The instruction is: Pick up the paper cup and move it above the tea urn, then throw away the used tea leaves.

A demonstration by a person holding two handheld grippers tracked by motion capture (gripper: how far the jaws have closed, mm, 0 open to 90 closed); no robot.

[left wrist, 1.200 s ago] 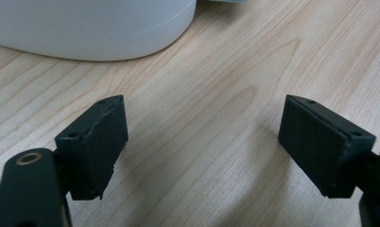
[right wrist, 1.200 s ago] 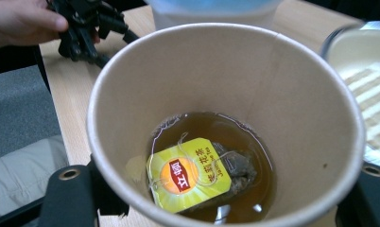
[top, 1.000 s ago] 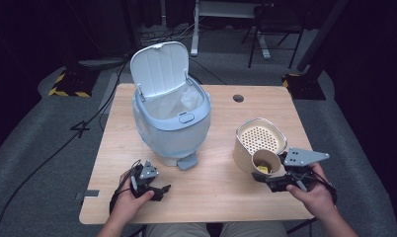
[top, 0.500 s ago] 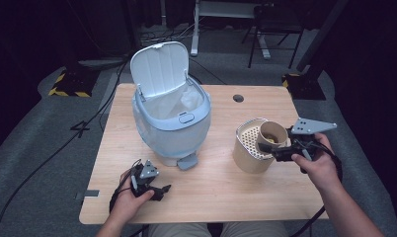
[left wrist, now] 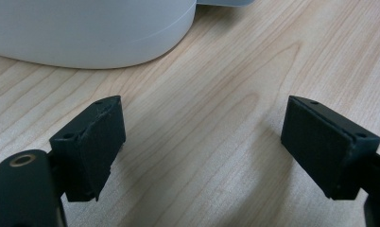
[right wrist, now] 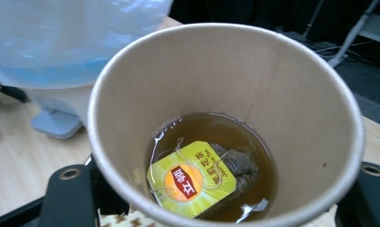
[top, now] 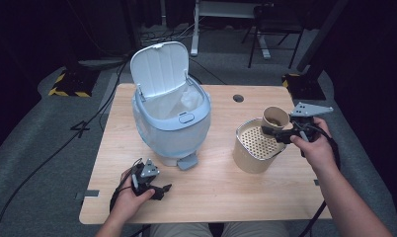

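Tea cup sits right of centre from above, my right fingers clamped on it upright over the strainer tub, so nothing spills. Left view: my fingers apart, idle above the table. Right view: teabag floating low.

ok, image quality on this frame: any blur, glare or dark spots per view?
High view: table evenly lit, surroundings nearly black, picture soft. Left gripper view: wood grain and fingers sharp, soft shadows under them. Right gripper view: paper cup in focus, small glints on the tea, bin behind it blurred and bright.
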